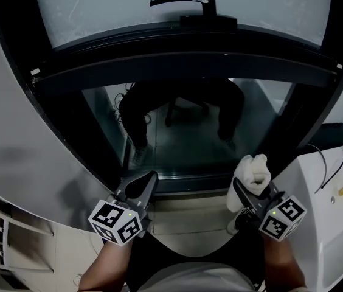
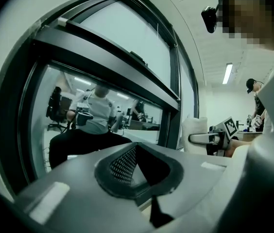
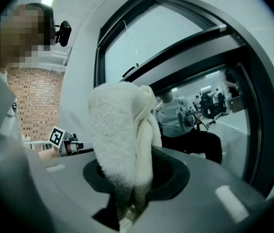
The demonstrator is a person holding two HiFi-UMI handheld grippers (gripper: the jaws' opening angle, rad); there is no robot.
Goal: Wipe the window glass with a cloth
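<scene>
Holding the cloth (image 1: 253, 172) clamped in your right gripper (image 1: 249, 188), you had it up near the lower right corner of the window glass (image 1: 183, 145), contact unclear. Your left gripper (image 1: 147, 182) sat closed on nothing by the lower left corner. Wiping looked not yet started; next you'd need to press the cloth flat on the pane and sweep across.

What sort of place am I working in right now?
Most likely an office or lab interior: a dark-framed window with a handle, a person seated by an office chair beyond it, and strip ceiling lights overhead.
</scene>
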